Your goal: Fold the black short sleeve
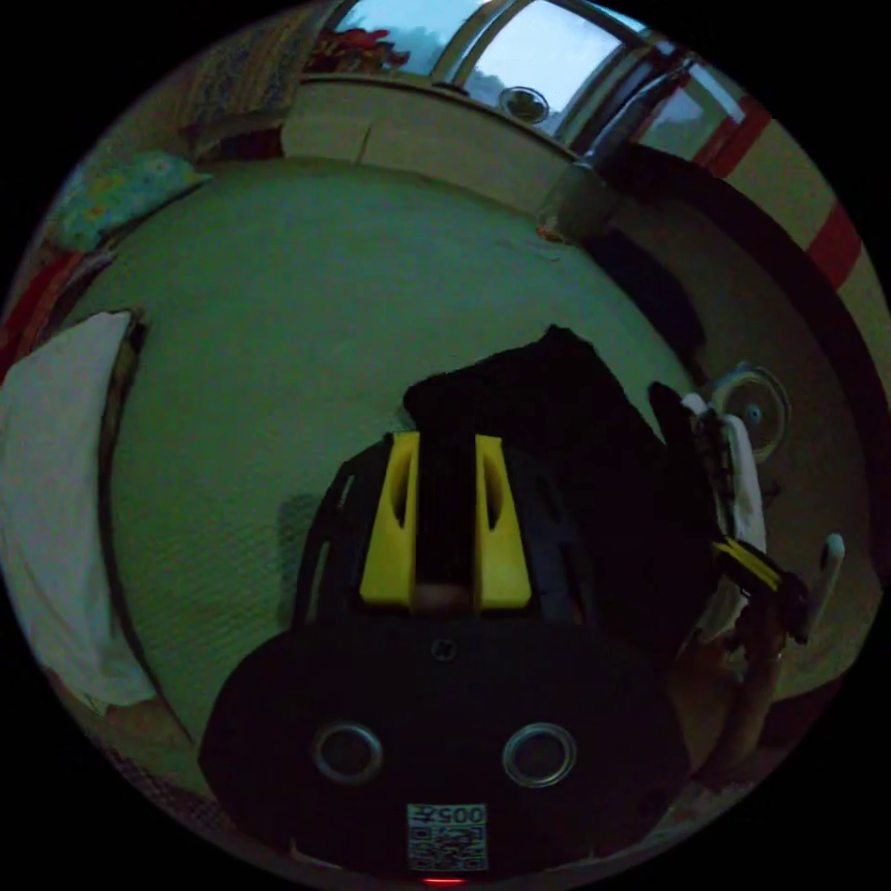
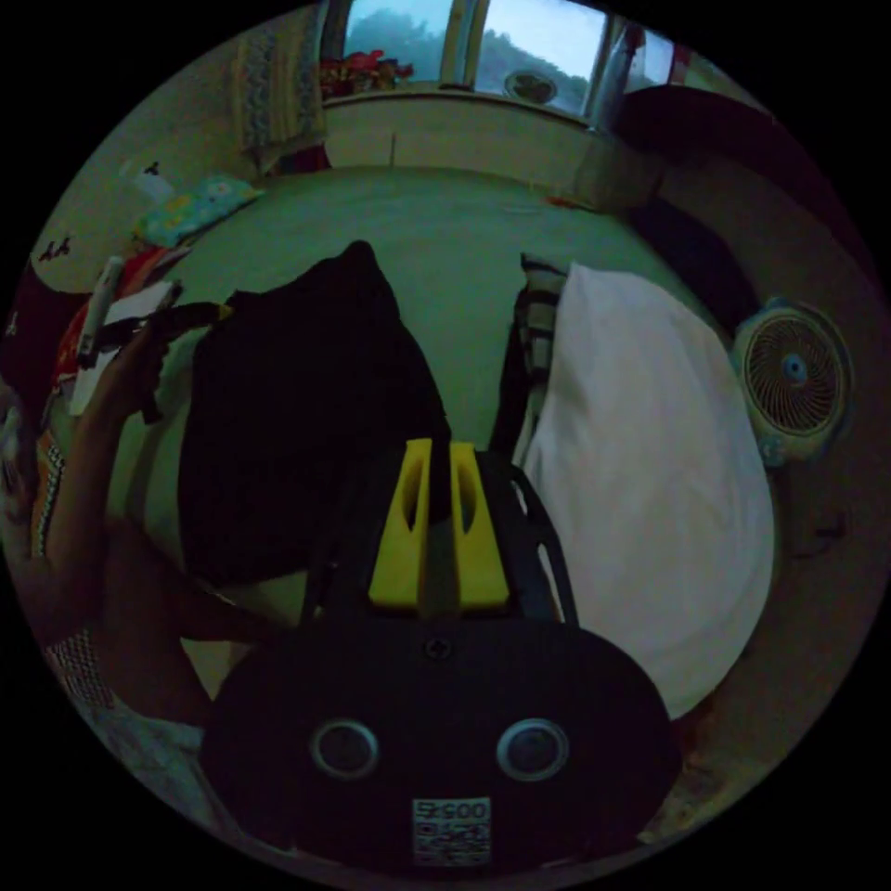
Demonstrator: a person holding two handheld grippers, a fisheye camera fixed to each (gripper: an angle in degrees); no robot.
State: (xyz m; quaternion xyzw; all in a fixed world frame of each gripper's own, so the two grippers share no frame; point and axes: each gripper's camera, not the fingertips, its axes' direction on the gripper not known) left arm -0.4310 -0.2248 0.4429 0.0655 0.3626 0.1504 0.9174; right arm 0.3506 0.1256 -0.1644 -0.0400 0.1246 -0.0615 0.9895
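The black short sleeve shirt (image 1: 557, 436) lies bunched on the green sheet (image 1: 278, 325) of a bed. My left gripper (image 1: 446, 441) has its yellow jaws shut on a fold of black cloth at the shirt's near edge. The right gripper (image 1: 738, 557) is at the shirt's right side, held by a hand. In the right gripper view the shirt (image 2: 297, 418) is a dark heap left of centre. My right gripper (image 2: 441, 445) has its jaws almost together, pinching the shirt's edge at their tips. The left gripper (image 2: 200, 311) is at the heap's far left corner, in a hand.
A white pillow (image 2: 650, 483) lies right beside the shirt, with striped cloth (image 2: 534, 306) at its far end; it is at the left edge in the left gripper view (image 1: 56, 520). A fan (image 2: 794, 371) stands off the bed. A patterned cushion (image 2: 190, 209) lies far back, below a window (image 2: 483, 37).
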